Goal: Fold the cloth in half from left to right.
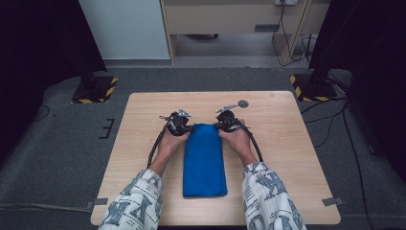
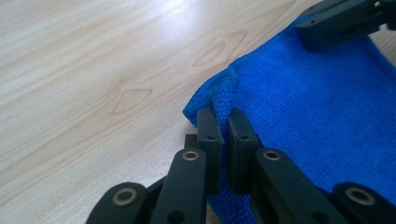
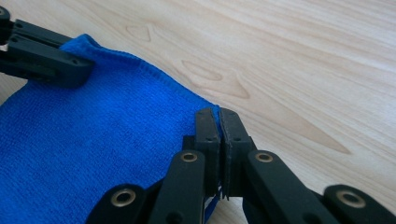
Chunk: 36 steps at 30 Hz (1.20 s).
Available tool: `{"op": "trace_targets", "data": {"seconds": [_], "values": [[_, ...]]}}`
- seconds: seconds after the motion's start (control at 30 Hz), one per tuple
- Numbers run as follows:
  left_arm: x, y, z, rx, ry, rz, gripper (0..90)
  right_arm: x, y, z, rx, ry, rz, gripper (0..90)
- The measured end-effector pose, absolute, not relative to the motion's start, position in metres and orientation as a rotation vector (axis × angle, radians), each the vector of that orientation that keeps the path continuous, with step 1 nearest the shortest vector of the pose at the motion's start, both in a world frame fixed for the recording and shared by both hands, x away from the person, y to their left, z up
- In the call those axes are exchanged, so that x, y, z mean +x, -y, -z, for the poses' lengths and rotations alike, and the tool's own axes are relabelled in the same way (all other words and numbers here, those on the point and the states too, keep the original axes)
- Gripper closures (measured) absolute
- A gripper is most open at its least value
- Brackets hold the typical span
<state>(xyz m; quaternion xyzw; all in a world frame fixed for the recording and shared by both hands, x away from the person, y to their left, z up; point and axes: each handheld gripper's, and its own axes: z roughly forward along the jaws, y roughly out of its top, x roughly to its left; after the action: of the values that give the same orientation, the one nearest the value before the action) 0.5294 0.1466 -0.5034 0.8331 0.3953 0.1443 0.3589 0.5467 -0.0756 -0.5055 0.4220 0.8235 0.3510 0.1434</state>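
High view: folded blue microfibre cloth (image 1: 205, 160), long narrow rectangle, lies mid-table on the light wooden table (image 1: 287, 143).

Left gripper view: left gripper (image 2: 223, 122) clamped on its bunched far-left corner.

Right gripper view: right gripper (image 3: 218, 122) pinches the far-right corner's thin edge.

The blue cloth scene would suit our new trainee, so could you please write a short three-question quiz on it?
1. True or false: the left gripper is shut on a corner of the blue cloth.
2. What does the right gripper pinch: A) a cable, B) a cloth corner, C) nothing?
3. On what does the cloth lie?

Key: 1 true; 2 B, the other far corner of the cloth; 3 the wooden table, folded into a long strip running away from the person.
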Motion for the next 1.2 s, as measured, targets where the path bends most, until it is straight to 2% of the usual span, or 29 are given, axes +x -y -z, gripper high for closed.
{"op": "trace_targets", "data": {"seconds": [0.87,1.2], "values": [[0.530,-0.149,0.466,2.049,-0.999,-0.419,86.1,0.546,0.084,0.462,1.186,-2.284,-1.124,88.1],[0.534,-0.150,0.460,2.043,-0.996,-0.426,86.1,0.546,0.086,0.458,1.179,-2.272,-1.157,88.1]]}}
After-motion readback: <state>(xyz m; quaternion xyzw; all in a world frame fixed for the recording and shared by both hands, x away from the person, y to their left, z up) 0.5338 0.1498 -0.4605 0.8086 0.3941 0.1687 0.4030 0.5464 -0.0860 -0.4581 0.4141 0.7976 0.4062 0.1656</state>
